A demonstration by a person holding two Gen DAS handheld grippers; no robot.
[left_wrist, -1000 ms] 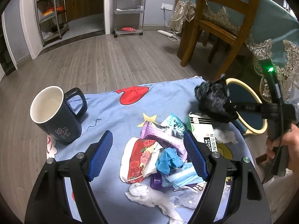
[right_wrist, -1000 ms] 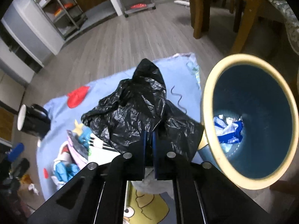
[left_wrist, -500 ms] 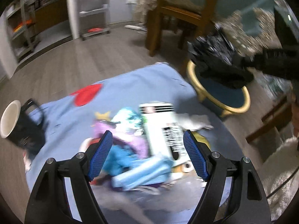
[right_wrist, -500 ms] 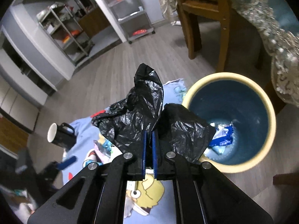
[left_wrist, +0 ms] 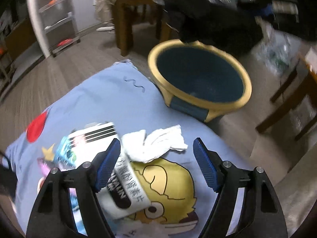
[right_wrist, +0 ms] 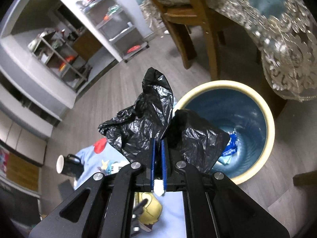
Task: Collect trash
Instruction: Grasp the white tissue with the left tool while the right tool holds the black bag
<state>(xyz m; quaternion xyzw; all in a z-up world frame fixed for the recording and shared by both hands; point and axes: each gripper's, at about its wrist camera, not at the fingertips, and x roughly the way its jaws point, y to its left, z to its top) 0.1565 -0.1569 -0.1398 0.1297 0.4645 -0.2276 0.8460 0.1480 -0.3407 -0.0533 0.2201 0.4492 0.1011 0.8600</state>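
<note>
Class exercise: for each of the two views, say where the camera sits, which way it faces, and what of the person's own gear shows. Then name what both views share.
Left wrist: sits on the left tool, facing down over the blue cartoon cloth at a white tissue and a printed box; its open blue-padded fingers show.
Right wrist: sits on the right tool, facing down towards the floor; its fingers clamp a black plastic bag.
Shared: the yellow-rimmed blue bin, cloth, wooden chair.
</note>
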